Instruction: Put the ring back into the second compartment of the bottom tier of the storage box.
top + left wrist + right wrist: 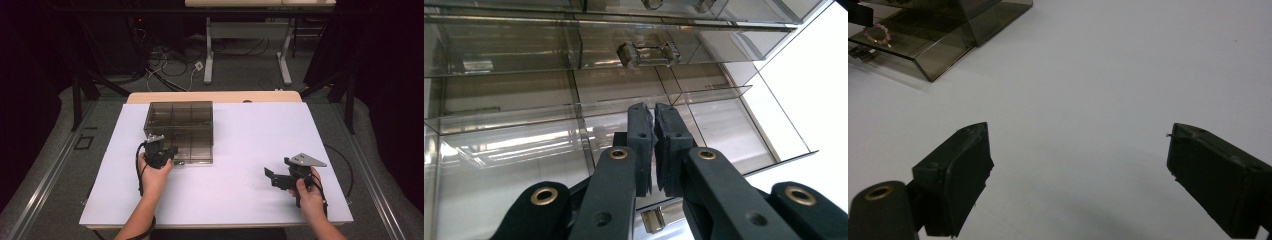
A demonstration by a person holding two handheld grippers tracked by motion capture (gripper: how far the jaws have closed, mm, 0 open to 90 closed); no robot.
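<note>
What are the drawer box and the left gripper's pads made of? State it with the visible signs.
Drawer box: smoke-tinted clear plastic, probably acrylic, glossy; inner dividers and reflections show through its walls. Handle: looks like shiny metal. Left gripper pads: matte black, rough-edged, likely rubber or foam.

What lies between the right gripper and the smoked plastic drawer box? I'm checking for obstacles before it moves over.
Nothing: in the high view, bare white table separates the right gripper from the drawer box.
</note>
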